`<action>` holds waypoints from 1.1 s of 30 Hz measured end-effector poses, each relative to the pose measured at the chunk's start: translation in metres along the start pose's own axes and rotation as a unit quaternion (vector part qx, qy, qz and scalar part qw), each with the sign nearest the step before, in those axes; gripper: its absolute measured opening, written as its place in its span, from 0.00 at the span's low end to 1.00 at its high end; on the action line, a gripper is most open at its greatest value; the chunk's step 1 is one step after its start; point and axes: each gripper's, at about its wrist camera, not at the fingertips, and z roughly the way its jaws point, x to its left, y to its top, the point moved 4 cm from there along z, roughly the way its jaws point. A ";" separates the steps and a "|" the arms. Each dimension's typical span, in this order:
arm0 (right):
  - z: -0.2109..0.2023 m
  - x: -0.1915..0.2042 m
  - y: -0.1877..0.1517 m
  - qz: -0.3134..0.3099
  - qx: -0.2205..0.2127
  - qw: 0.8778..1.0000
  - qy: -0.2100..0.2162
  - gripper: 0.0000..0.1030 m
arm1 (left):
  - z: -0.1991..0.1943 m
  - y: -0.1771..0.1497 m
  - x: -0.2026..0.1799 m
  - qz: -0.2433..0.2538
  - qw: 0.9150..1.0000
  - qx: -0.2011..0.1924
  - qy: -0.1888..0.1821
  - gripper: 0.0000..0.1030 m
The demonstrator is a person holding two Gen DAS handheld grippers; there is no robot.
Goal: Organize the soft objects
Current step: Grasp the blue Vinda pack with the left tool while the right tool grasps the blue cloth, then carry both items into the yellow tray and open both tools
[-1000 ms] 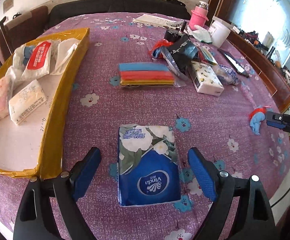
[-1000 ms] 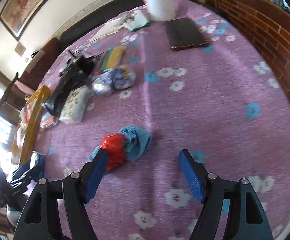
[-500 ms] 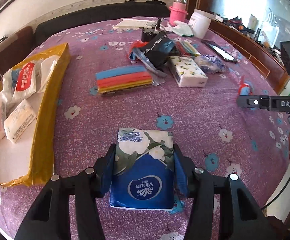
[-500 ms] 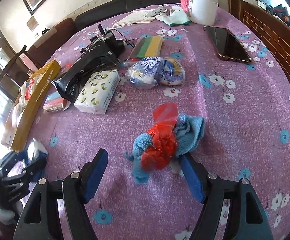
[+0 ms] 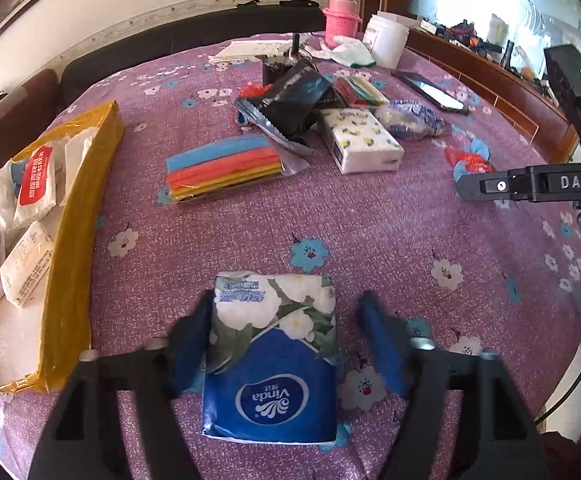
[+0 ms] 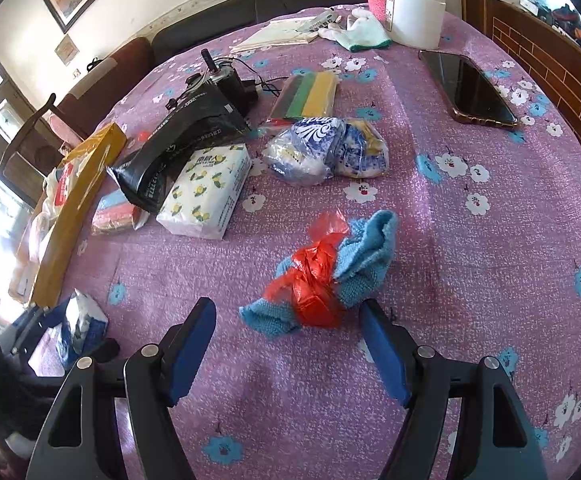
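Note:
A blue Vinda tissue pack [image 5: 272, 356] lies on the purple flowered tablecloth between the fingers of my left gripper [image 5: 286, 344]. The left pad touches the pack; the right pad stands a little off it, so the gripper is open. The pack also shows in the right wrist view [image 6: 80, 324]. My right gripper [image 6: 288, 354] is open, its fingers on either side of the near end of a blue cloth bundle tied with red plastic [image 6: 322, 272]. A yellow-edged box [image 5: 70, 216] at the left holds several tissue packs.
A striped cloth pack [image 5: 222, 166], a lemon-print tissue pack [image 5: 360, 144], a black bag [image 5: 290, 100], a blue-white plastic bundle [image 6: 326, 152], a phone [image 6: 474, 88], a white tub [image 6: 414, 12] and a pink bottle [image 5: 342, 16] lie further back.
My left gripper closed on the Vinda pack, then opened again on the right side. My right gripper moved in over the blue cloth bundle.

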 end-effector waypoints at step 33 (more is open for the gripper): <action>-0.005 0.234 0.041 -0.208 -0.037 0.973 0.097 0.36 | -0.054 -0.018 0.309 -0.277 0.947 -0.004 0.161 0.59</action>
